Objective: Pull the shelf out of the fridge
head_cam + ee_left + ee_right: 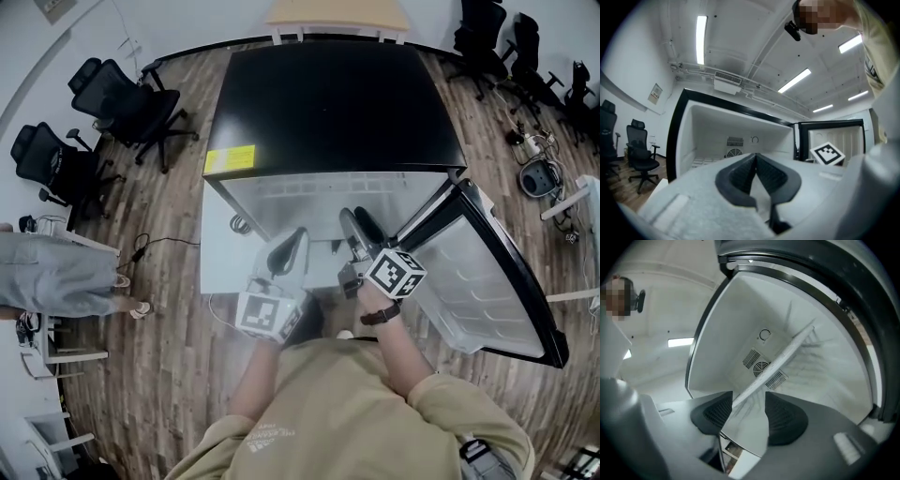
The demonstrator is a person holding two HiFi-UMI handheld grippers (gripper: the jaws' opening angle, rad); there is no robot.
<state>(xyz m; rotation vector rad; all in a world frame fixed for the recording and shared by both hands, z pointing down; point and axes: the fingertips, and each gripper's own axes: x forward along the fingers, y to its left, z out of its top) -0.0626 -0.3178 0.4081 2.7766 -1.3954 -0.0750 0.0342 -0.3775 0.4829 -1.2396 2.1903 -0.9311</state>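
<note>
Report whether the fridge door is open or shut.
Open. The fridge door is swung out to the right, and the fan vent on the inside back wall shows.

**An office room set up as a test space**

Black swivel office chairs (131,103) stand near the walls on a wood-plank floor (169,375), with more in the far corner. A wooden-topped surface (337,14) and loose cables (155,246) edge the room. Overhead are strip lights (701,40) and a wall air-conditioning unit (727,86). A black fridge (328,103) stands alone mid-floor.
</note>
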